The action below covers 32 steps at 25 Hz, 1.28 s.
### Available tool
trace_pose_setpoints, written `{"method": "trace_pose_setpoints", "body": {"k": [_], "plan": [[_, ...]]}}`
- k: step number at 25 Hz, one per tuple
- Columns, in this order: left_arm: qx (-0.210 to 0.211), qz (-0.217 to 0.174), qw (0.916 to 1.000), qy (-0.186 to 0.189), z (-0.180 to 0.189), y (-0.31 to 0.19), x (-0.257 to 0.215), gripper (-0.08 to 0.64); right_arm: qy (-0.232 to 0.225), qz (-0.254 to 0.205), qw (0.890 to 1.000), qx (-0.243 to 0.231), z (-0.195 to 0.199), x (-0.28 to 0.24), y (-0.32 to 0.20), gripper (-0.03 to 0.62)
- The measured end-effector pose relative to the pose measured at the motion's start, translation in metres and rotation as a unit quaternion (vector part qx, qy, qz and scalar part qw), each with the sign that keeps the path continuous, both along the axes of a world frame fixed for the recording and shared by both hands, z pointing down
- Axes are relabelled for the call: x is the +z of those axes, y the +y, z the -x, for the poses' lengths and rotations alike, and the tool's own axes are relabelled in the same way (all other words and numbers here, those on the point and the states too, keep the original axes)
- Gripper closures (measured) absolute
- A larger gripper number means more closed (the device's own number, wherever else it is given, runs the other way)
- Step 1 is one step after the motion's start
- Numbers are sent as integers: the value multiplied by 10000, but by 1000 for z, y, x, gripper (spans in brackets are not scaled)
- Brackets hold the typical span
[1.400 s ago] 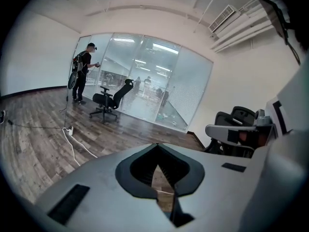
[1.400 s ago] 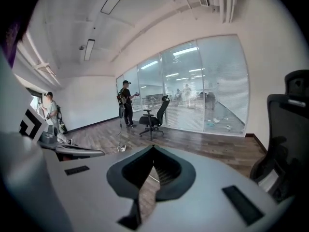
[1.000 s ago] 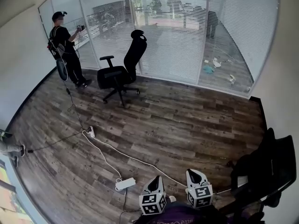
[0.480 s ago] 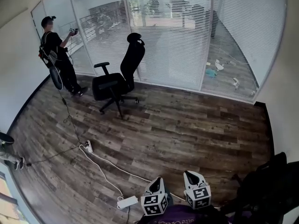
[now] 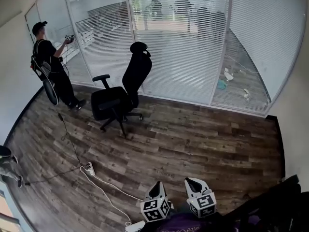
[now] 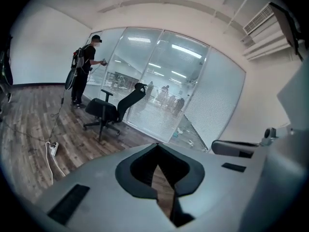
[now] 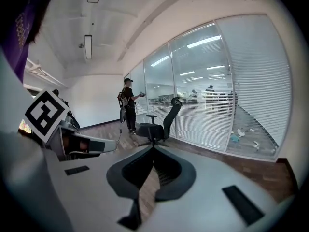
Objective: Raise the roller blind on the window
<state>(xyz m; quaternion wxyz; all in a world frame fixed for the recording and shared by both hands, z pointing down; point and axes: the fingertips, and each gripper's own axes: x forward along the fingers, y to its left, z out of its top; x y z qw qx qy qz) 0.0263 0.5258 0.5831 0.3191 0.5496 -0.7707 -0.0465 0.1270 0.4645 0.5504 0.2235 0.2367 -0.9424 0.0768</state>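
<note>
Fingers (image 6: 140, 173) together, empty, on L gripper (image 5: 155, 190) & R gripper (image 5: 194, 183) | step: approach to blind (image 5: 183, 57) | adv: pass clear of chair (image 5: 118, 103) & floor cable (image 5: 101, 181), open jaws only at blind's cord, not seen yet

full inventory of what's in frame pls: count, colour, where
office chair: 1, black, mid-floor in front of the glass
glass wall: several panels, white slat blinds lowered, far side of the room
floor: brown wood planks
other person: 1, dark clothes, far left at the glass, hands raised
power strip: 1, white, on the floor at left
white cable: 1, runs from the strip toward the bottom edge
black cable: 1, from the other person across the floor
scraps: a few, white and teal, on the floor beyond the glass
black shape: bottom right corner, cannot tell what
left claw: grey, shut, empty
right claw: grey, shut, empty
</note>
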Motion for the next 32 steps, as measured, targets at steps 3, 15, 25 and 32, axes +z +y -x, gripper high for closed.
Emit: {"method": "trace_pose_setpoints", "body": {"k": [3,15,25,32], "plan": [[262,-11,9996,104,-1,-29,5,560,43,86,9998,179,13,8,-25,597],[122,241,9996,-16,80,-196,21,560,-45,123,9996,232,86,14,-212,597],[412,-33,9988,-258,115,-398,-13,560,-120,-296,9987,399,114,-17,-418,596],[735,221,9970,-104,115,-460,2,560,-148,26,9978,653,115,0,-480,596]]}}
